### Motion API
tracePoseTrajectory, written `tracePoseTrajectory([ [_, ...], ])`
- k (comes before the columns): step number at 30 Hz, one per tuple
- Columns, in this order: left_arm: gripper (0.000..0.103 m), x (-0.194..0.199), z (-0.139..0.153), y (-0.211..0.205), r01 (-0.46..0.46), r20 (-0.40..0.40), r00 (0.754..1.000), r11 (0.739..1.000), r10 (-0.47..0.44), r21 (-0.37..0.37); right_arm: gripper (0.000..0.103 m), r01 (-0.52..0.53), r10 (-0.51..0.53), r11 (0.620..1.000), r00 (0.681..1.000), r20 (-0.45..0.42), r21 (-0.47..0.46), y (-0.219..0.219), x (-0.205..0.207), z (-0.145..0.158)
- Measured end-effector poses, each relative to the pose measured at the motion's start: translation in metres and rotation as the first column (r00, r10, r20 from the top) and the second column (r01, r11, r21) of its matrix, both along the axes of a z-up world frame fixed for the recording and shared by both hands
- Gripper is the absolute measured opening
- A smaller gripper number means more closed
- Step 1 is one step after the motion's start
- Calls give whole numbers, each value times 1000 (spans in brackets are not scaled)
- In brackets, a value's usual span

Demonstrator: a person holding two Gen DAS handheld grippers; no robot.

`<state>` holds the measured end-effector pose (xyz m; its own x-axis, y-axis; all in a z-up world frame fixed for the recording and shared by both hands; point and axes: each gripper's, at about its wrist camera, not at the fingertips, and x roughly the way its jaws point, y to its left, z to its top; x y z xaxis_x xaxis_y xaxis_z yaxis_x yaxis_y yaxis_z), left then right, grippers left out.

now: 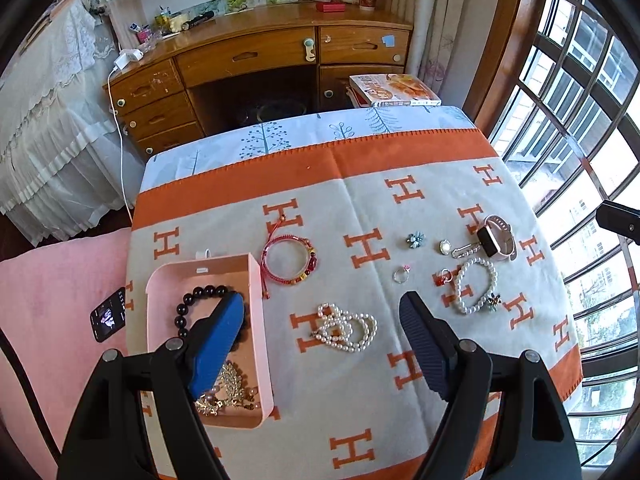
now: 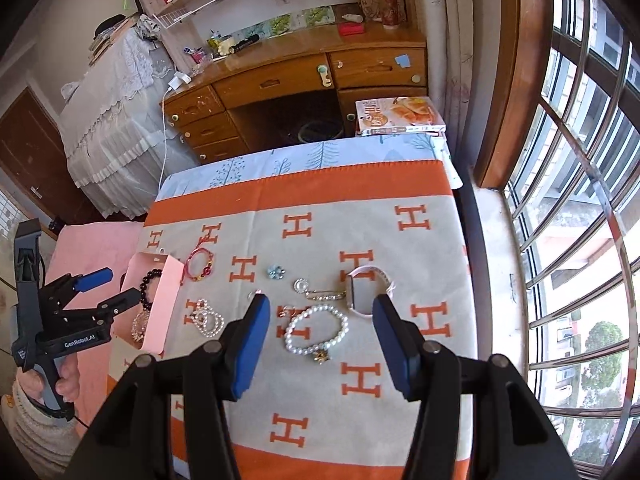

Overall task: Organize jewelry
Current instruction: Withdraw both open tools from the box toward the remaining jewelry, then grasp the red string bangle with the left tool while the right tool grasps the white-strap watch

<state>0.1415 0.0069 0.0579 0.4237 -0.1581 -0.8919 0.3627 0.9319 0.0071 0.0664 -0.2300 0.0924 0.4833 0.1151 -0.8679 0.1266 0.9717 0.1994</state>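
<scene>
Jewelry lies on an orange-and-grey H-patterned cloth (image 1: 360, 208). A pink box (image 1: 256, 320) at the left holds a black bead bracelet (image 1: 196, 296) and gold pieces (image 1: 232, 392). On the cloth are a red cord bracelet (image 1: 290, 260), a pearl strand pile (image 1: 348, 330), a pearl bracelet (image 2: 316, 330), a pink-strapped watch (image 2: 366, 292), a blue flower brooch (image 2: 276, 271), a small ring (image 1: 400, 275) and a round pendant (image 2: 301, 285). My left gripper (image 1: 320, 300) hangs open and empty, straddling the box's right wall. My right gripper (image 2: 320, 304) is open and empty above the pearl bracelet.
A phone (image 1: 108, 314) lies on pink fabric left of the table. A book (image 1: 396, 90) sits beyond the far edge, with a wooden desk (image 1: 256, 56) behind it. A barred window (image 2: 580, 200) runs along the right. A hand (image 2: 60, 380) holds the left gripper's handle.
</scene>
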Motion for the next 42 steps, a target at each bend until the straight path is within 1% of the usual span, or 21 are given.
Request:
tracePoseTrajectory([
  [3,79,17,-11,-12,4,-11,1000,1000,-4,23,54,6,-6,1000,1000,-18,4,-10,10,-14],
  [6,78,35,-30,-23,6,-26,1000,998,-5,65,54,3,-3,1000,999,-50,5,-17,19,-36],
  [8,78,49,-48,-27,5,-58,998,996,0,85,52,6,-7,1000,997,-79,-5,-22,24,-53],
  [10,75,61,-66,-29,-3,-98,995,996,12,93,41,19,-18,1000,993,-119,9,-28,30,-71],
  [11,73,66,-73,-29,-4,-116,993,996,15,92,38,26,-23,999,990,-141,22,-32,33,-80],
  [12,69,72,-80,-29,-7,-137,990,996,19,90,33,34,-28,999,986,-163,34,-36,37,-89],
  [13,67,77,-87,-30,-9,-155,988,996,23,90,32,44,-35,998,982,-184,42,-39,40,-98],
  [17,65,91,-107,-30,-15,-202,979,995,35,97,25,73,-57,995,969,-238,62,-47,50,-124],
  [19,58,95,-115,-30,-12,-227,973,996,34,94,24,77,-55,994,965,-256,75,-48,53,-133],
  [20,53,96,-118,-30,-12,-237,971,996,34,93,23,75,-53,994,965,-258,76,-48,54,-135],
  [21,50,97,-121,-31,-10,-246,969,996,33,92,22,71,-50,995,965,-259,73,-47,55,-137],
  [23,46,99,-126,-30,-5,-261,965,996,29,94,20,63,-43,996,964,-261,70,-45,57,-139],
  [25,37,101,-130,-31,5,-278,960,996,22,94,19,55,-37,997,963,-265,60,-42,57,-141],
  [27,33,102,-133,-32,15,-291,957,996,13,92,18,51,-36,997,962,-271,49,-38,60,-143],
  [30,31,103,-138,-34,25,-290,957,994,7,109,14,48,-33,998,960,-277,48,-37,61,-144],
  [35,29,107,-146,-34,20,-302,953,992,19,124,11,43,-30,998,959,-281,38,-35,63,-145],
  [37,22,110,-150,-34,14,-306,952,992,25,125,7,38,-27,999,959,-282,34,-33,64,-145],
  [40,18,114,-151,-32,9,-308,951,992,31,126,6,37,-26,999,959,-281,34,-33,64,-146],
  [42,17,116,-152,-31,9,-310,950,992,31,127,5,36,-24,999,959,-282,36,-32,64,-147],
])
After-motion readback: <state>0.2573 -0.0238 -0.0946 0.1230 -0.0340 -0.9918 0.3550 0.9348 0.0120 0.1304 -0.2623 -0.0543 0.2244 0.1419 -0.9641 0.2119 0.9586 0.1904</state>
